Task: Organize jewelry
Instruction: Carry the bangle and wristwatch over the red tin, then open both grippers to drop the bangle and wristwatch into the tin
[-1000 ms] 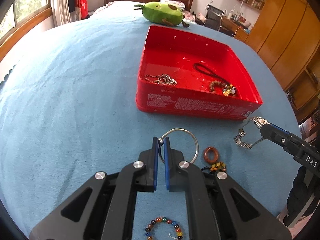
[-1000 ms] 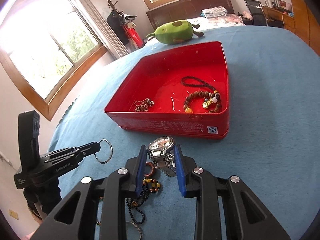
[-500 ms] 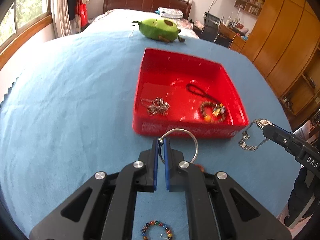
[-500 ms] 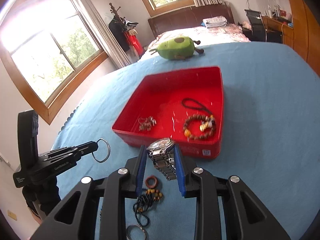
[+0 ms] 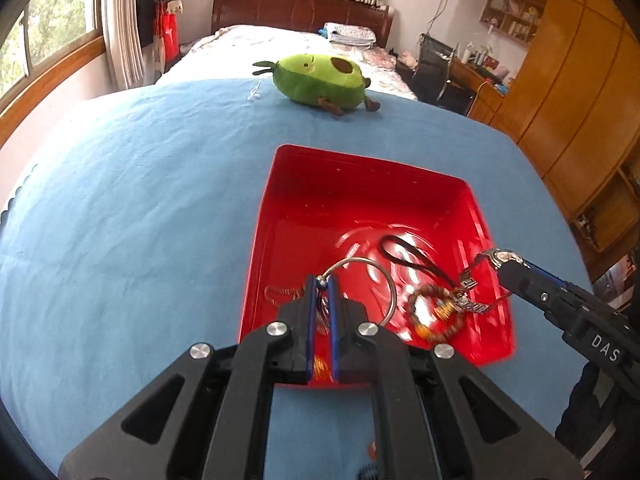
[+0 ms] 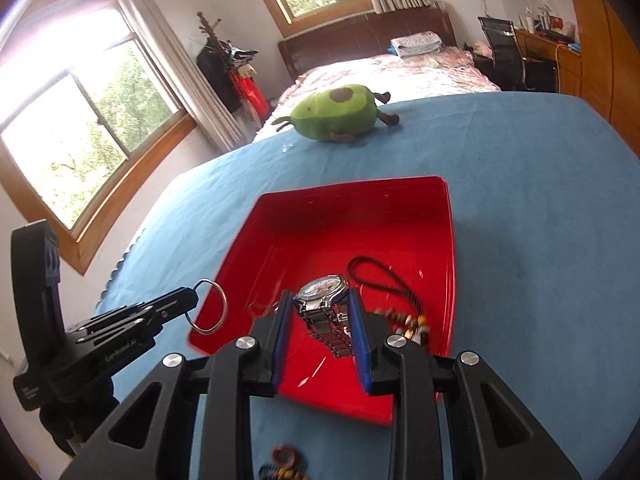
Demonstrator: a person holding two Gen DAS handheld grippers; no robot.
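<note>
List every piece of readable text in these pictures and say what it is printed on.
"DAS": white letters on the black body of the right gripper, cut off at the left wrist view's edge.
White lettering on the body of the left gripper, seen in the right wrist view: too blurred to read.
Red box, watch dial, silver ring: no legible text.

one red tray (image 5: 260,240), one silver ring (image 5: 390,280), one steel wristwatch (image 6: 322,290), one beaded bracelet with a black cord (image 5: 436,312) in the tray, one silver chain (image 5: 280,292) there too, one avocado plush toy (image 5: 320,78), two grippers, left (image 5: 322,282) and right (image 6: 320,300), one brown ring (image 6: 285,456) on the blue cloth (image 5: 140,200)
</note>
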